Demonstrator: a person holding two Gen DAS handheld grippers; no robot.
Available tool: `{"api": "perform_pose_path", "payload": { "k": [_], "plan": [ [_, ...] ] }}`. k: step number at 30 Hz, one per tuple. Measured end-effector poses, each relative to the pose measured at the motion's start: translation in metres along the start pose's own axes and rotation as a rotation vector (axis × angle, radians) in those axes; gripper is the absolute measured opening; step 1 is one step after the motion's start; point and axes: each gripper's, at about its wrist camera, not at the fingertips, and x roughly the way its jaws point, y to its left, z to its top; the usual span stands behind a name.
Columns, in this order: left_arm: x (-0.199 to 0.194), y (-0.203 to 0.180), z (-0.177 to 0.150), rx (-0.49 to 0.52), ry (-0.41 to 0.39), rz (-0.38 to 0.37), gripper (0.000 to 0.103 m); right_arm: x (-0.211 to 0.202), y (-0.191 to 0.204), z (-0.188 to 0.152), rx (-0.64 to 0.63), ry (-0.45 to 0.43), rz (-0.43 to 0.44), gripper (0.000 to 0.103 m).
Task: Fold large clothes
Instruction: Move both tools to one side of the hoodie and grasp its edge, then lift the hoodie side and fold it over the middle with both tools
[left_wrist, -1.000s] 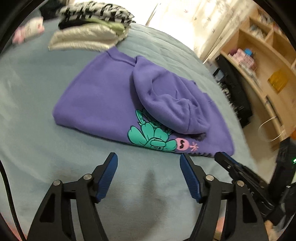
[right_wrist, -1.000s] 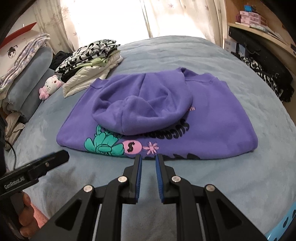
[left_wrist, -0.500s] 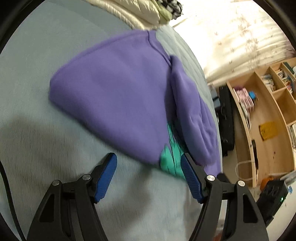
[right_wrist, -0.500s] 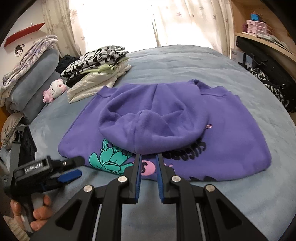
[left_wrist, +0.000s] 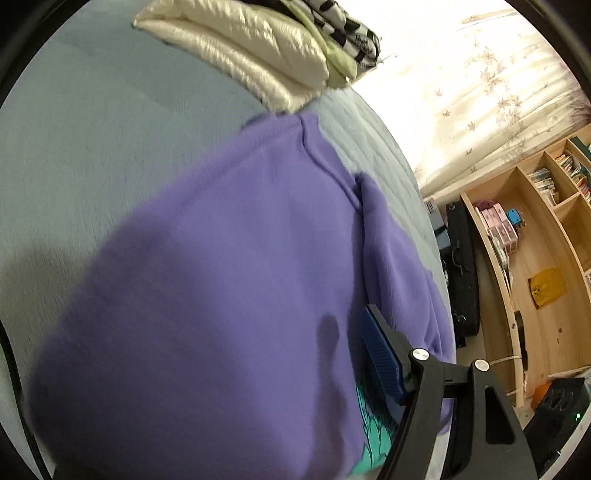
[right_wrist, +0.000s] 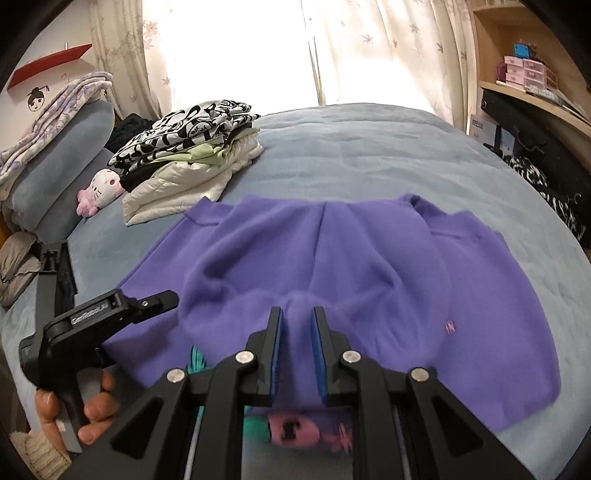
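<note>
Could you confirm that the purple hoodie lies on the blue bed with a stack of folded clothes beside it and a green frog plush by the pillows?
Not quite: the right wrist view shows a white-and-pink cat plush, not a green frog. The purple hoodie, blue bed and stack of folded clothes are as stated.

One hoodie (right_wrist: 332, 258) — two tongs (right_wrist: 297, 350)

Open bed beyond and right of the hoodie; clutter to its far left

The folded purple fleece hoodie (right_wrist: 332, 266) has bare grey-blue bedspread (right_wrist: 369, 155) beyond and right of it; a stack of folded clothes (right_wrist: 192, 155) touches its far-left corner, with a white plush cat (right_wrist: 101, 186) beside the stack.
</note>
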Motion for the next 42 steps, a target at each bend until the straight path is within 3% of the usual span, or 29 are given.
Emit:
{"api": "perform_pose_path", "payload": {
  "k": [4,5,7,9,12,17,23,35,36,40,42],
  "plan": [
    [-0.004,-0.008,0.007,0.042,-0.034,0.029,0.069,0.031,-0.001,-0.003,0.009,0.04,-0.04,0.015],
    [-0.006,-0.012,0.01,0.059,-0.042,0.038,0.065,0.039,-0.001,-0.006,0.01,0.058,-0.048,0.015],
    [-0.01,-0.022,0.012,0.109,-0.066,0.074,0.053,0.044,-0.003,-0.012,0.016,0.059,-0.043,0.015],
    [-0.016,-0.032,0.014,0.166,-0.091,0.101,0.033,0.043,-0.004,-0.016,0.021,0.045,-0.033,0.015],
    [-0.022,-0.053,0.014,0.245,-0.13,0.129,0.022,0.043,-0.009,-0.019,0.041,0.04,-0.003,0.015],
    [-0.032,-0.107,-0.005,0.469,-0.207,0.199,0.02,0.043,-0.014,-0.02,0.074,0.04,0.03,0.015],
    [-0.034,-0.183,-0.033,0.714,-0.257,0.194,0.02,0.04,-0.03,-0.025,0.164,0.04,0.101,0.015],
    [0.015,-0.295,-0.094,0.957,-0.173,0.118,0.02,0.0,-0.115,-0.051,0.451,0.111,0.344,0.015],
    [0.021,-0.301,-0.1,0.969,-0.16,0.115,0.02,-0.008,-0.126,-0.055,0.469,0.107,0.332,0.015],
    [0.053,-0.323,-0.129,1.02,-0.095,0.138,0.02,-0.046,-0.176,-0.067,0.493,0.062,0.115,0.015],
    [0.073,-0.332,-0.146,1.049,-0.053,0.152,0.02,-0.065,-0.202,-0.074,0.53,0.025,0.06,0.015]
  ]
}}
